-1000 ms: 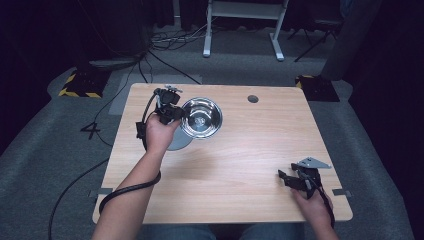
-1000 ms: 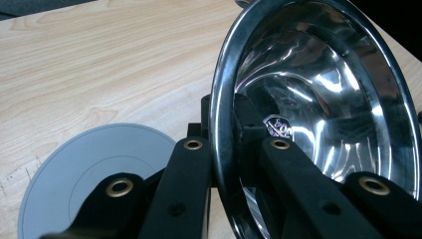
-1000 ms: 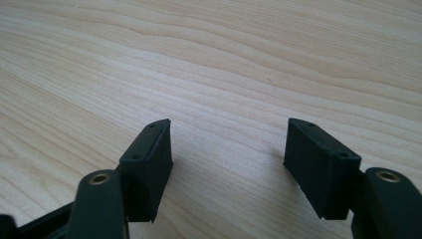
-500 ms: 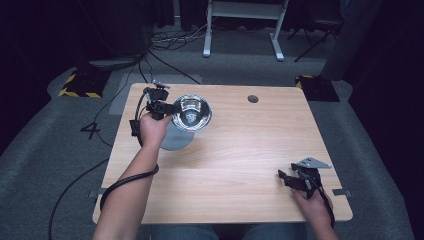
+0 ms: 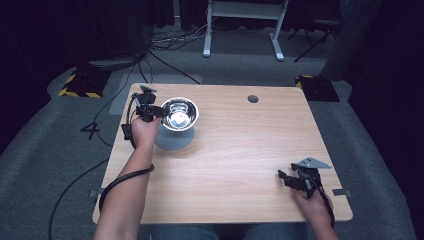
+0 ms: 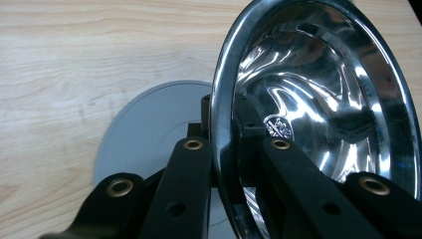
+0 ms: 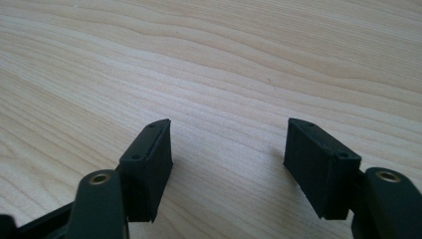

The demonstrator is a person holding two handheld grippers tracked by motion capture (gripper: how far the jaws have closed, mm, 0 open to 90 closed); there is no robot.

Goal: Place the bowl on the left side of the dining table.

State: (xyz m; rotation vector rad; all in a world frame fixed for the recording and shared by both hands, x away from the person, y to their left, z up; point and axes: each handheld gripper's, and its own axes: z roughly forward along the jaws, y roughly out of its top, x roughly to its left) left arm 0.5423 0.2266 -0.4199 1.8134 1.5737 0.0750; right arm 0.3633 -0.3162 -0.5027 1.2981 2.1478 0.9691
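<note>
Left gripper view shows the left hand-held gripper (image 6: 226, 149) clamped on the rim of a steel bowl (image 6: 318, 104) held above a grey disc (image 6: 149, 124); keep the pinch firm and the bowl level while moving it over the bench (image 6: 74, 50).

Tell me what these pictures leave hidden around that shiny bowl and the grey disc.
- Left gripper view: the left hand-held gripper and the steel bowl hide part of the grey disc.
- Left gripper view: the bowl's right side is cut off by the edge.
- High view: the bowl covers the disc's far part.
</note>
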